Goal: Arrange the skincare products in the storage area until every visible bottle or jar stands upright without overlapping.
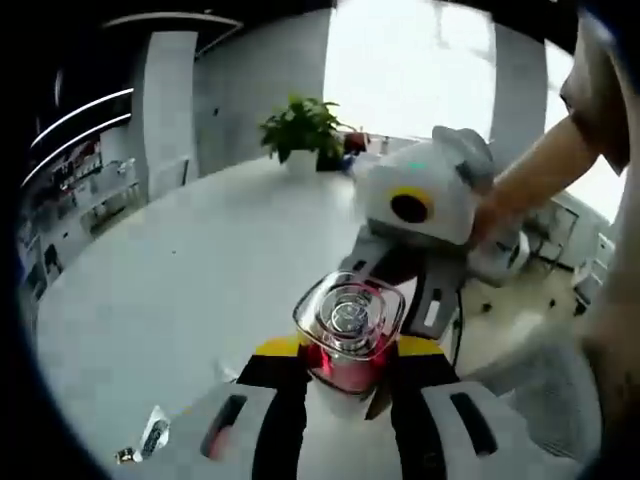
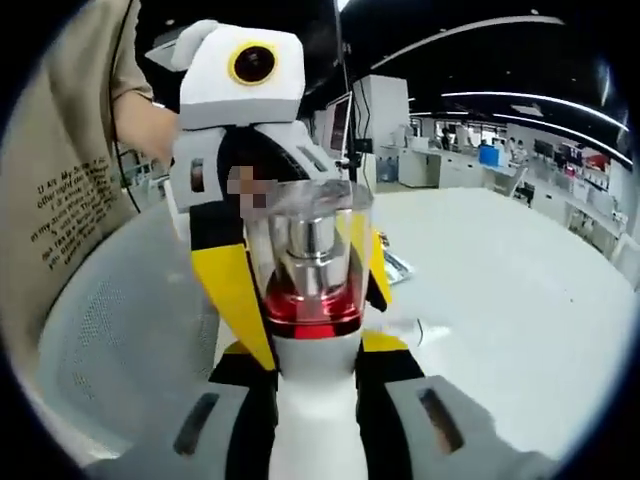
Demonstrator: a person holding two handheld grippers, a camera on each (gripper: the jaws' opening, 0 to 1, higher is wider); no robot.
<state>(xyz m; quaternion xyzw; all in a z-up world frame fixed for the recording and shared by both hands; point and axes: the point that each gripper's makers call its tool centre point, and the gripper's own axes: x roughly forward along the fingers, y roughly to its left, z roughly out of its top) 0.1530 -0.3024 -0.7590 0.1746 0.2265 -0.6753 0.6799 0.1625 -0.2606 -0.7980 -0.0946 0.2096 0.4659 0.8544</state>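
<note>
Skincare bottle with white body, red band and clear square cap (image 2: pixel 308 300) is being held in the air above the round white table (image 1: pixel 200 270), both grippers clamping it: the left gripper (image 1: pixel 345 385) is gripping its sides, the right gripper (image 2: pixel 315 400) is squeezing its white body. A potted green plant (image 1: pixel 302 130) is sitting far across the table.

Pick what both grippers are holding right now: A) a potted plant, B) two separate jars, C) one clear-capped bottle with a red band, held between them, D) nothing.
C: the bottle, clear cap over a red band, sits between the right gripper and the left gripper jaws, lifted above the white table.
</note>
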